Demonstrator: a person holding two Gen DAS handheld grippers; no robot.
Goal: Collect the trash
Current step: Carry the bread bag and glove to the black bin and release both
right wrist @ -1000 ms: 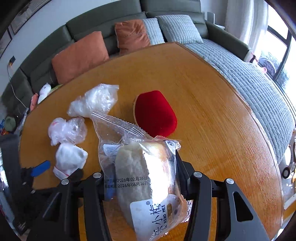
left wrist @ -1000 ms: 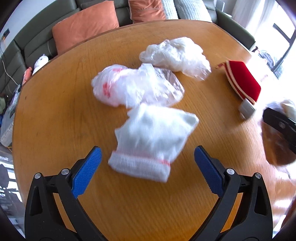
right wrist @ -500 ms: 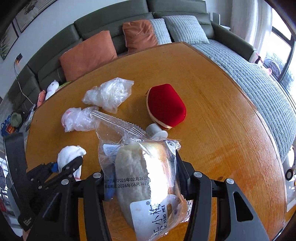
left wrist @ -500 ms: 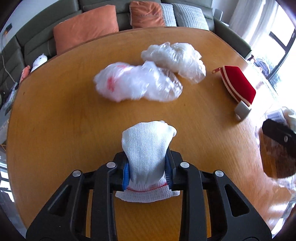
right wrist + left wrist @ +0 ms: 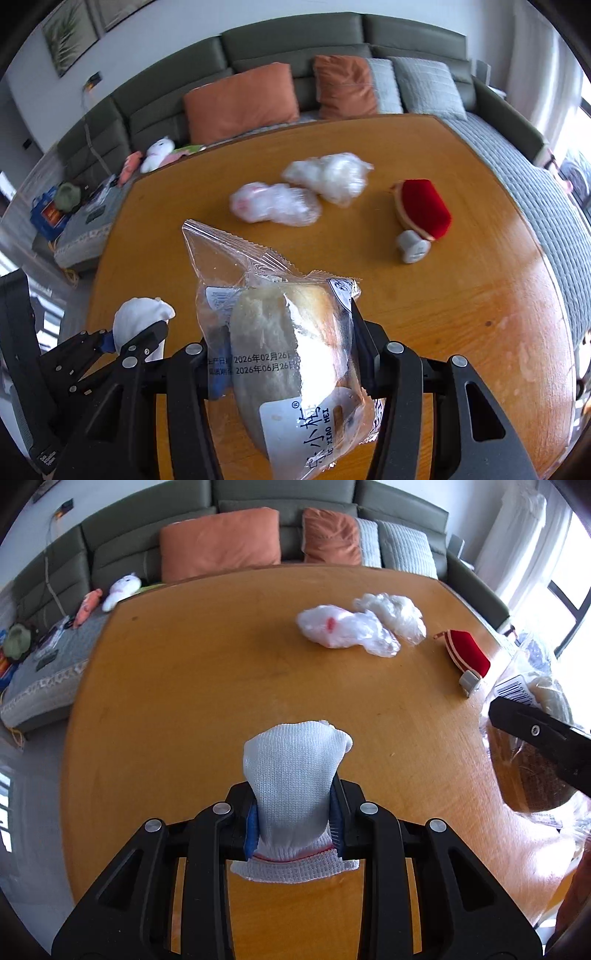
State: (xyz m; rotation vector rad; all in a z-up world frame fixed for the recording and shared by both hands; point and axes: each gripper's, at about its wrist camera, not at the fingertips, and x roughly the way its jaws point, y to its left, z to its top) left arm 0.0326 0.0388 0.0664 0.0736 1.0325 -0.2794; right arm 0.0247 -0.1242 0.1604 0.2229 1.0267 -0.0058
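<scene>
Left gripper (image 5: 294,821) clamped the white knit glove (image 5: 295,786); right gripper (image 5: 286,363) squeezed the bagged bread (image 5: 291,343), both above the tabletop's (image 5: 192,686) near edge.

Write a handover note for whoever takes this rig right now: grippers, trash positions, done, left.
Left gripper: shut on the white knitted glove.
Right gripper: shut on the clear plastic bread packet.
Two crumpled clear plastic bags lie on the round wooden table, beside a red velvet case.
Done: two items picked up.
Left: bin them; collect both bags. No bin in view.
</scene>
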